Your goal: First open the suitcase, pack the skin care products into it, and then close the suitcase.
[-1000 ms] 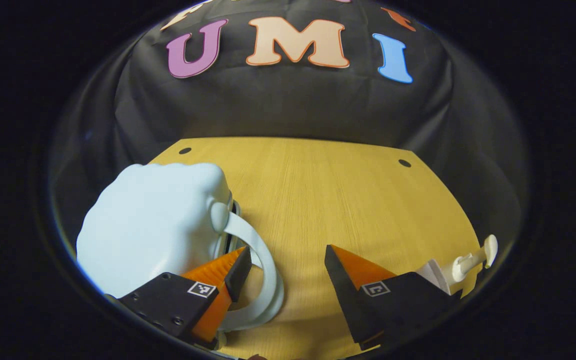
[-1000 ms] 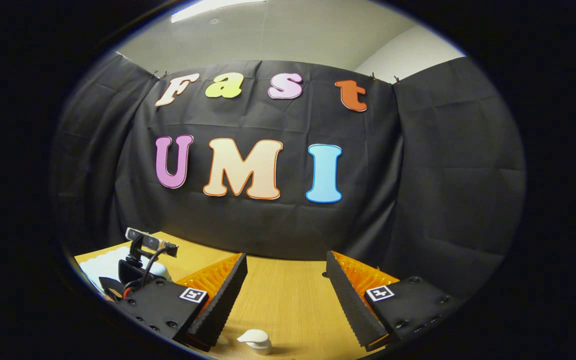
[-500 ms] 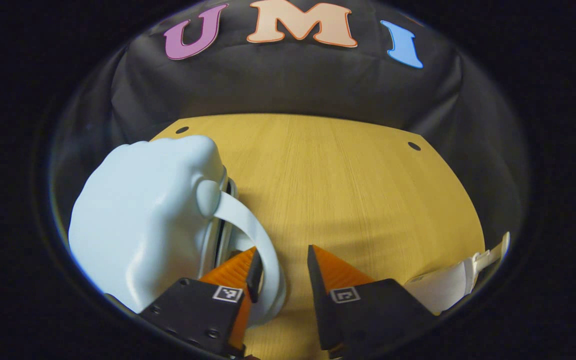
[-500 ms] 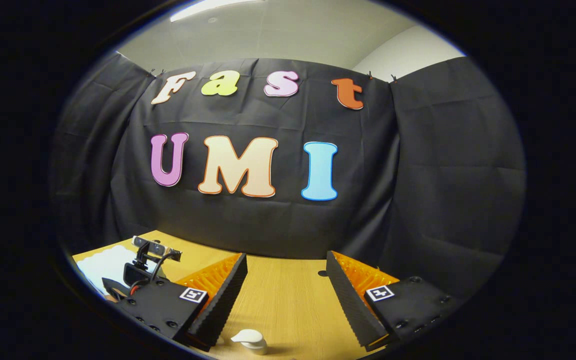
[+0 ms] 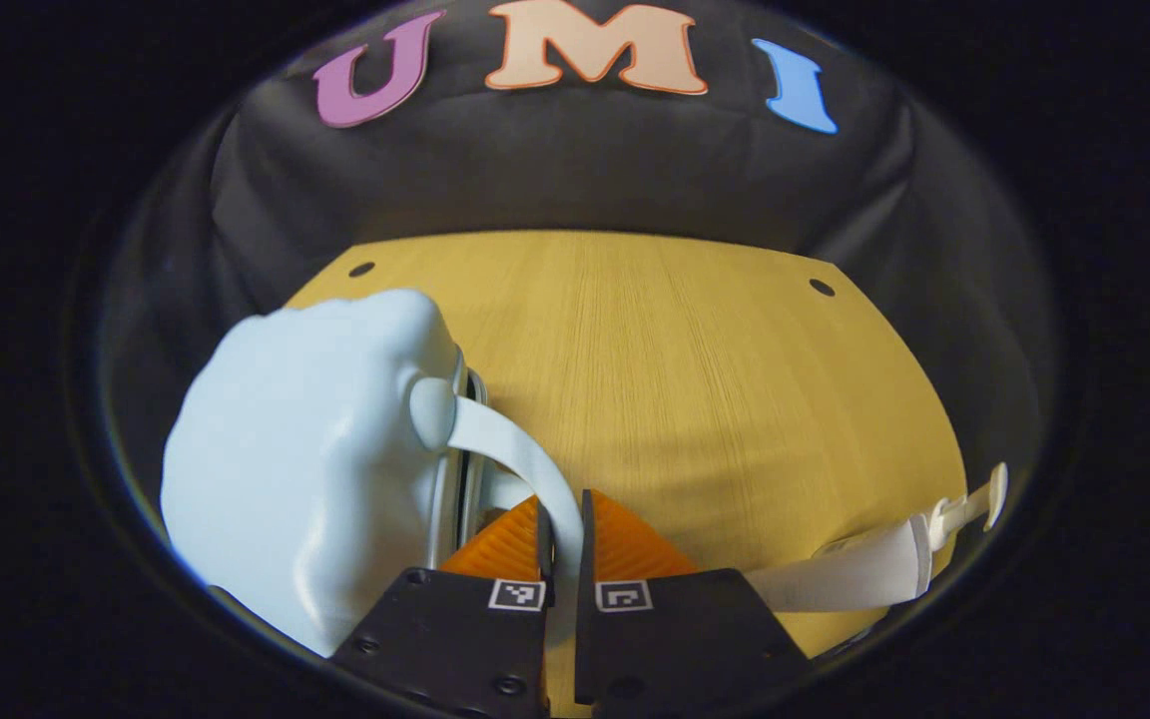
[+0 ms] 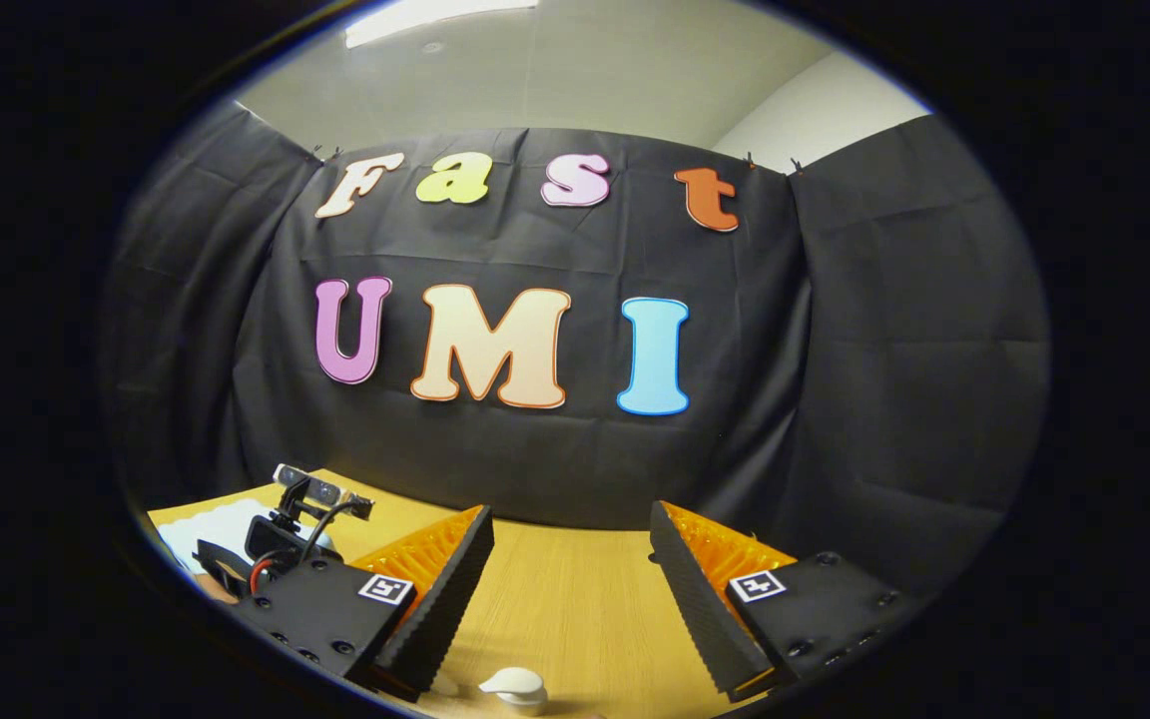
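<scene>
**A:** Where did you have the suitcase [image 5: 305, 459] at that moment?

**B:** It lay shut on the tabletop [image 5: 695, 379], its pale blue shell bulging just to the left of your left gripper [image 5: 563, 519]. Its handle [image 5: 520, 464] arched off the shell's near side and ran down between your jaws, which had closed to a thin slot on it. Both fingers looked pressed against the strap, so I judged you had hold of it.

**A:** And which way did the lift have to go?

**B:** The seam ran along the suitcase beside the handle, roughly away from you, so my guess is you needed to pull the handle up and across, away from the seam. Your left gripper was plainly the nearer one.

**A:** My right gripper [image 6: 567, 589]?

**B:** Its jaws stood wide apart with nothing between them, well to the right of the suitcase and aimed level at the booth wall.

**A:** The skin care products?

**B:** A white tube [image 5: 864, 574] lay right of the suitcase in the left gripper view, its long axis pointing away from it. The right gripper view added a white pump top [image 6: 513, 687] just below your open jaws, and your left gripper's camera mount [image 6: 310, 499] by the suitcase.
</scene>
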The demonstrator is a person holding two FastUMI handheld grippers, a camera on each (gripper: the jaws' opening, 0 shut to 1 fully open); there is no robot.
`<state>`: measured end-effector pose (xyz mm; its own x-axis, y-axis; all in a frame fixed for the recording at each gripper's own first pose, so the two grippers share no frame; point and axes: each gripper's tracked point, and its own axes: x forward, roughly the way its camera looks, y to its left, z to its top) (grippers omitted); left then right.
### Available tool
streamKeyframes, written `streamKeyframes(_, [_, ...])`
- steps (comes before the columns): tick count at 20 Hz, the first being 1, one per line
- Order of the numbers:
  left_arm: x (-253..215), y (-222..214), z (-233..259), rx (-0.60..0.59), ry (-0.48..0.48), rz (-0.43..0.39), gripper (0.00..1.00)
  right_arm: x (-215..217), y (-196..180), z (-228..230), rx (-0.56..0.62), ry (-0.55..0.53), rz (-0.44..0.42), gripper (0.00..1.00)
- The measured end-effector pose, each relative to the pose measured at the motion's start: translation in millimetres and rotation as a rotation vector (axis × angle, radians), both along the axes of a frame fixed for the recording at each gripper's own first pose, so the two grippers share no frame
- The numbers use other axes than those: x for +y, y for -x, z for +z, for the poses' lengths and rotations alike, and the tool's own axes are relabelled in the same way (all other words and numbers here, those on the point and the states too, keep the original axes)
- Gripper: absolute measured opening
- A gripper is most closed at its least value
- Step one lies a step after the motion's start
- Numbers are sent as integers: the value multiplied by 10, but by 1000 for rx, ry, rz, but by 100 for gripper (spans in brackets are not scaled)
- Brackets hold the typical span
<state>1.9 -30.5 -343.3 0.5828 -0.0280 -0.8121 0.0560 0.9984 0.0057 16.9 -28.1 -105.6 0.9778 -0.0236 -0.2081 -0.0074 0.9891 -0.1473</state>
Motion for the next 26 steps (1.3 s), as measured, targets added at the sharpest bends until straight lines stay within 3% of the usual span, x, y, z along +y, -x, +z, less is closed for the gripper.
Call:
streamKeyframes(4, [22,34,281,-7,70,-19,1,72,-14,7,-2,-17,12,99])
streamKeyframes(12, [271,-80,936,-115,94,-24,0,369,-20,59,-26,-60,59,99])
streamKeyframes(21, [1042,-260,1729,-277,47,-25,0,836,-44,88,-34,-103,96,99])
streamKeyframes(26, [1569,-270,1970,-295,39,-9,0,1195,-71,107,-40,-125,106,98])
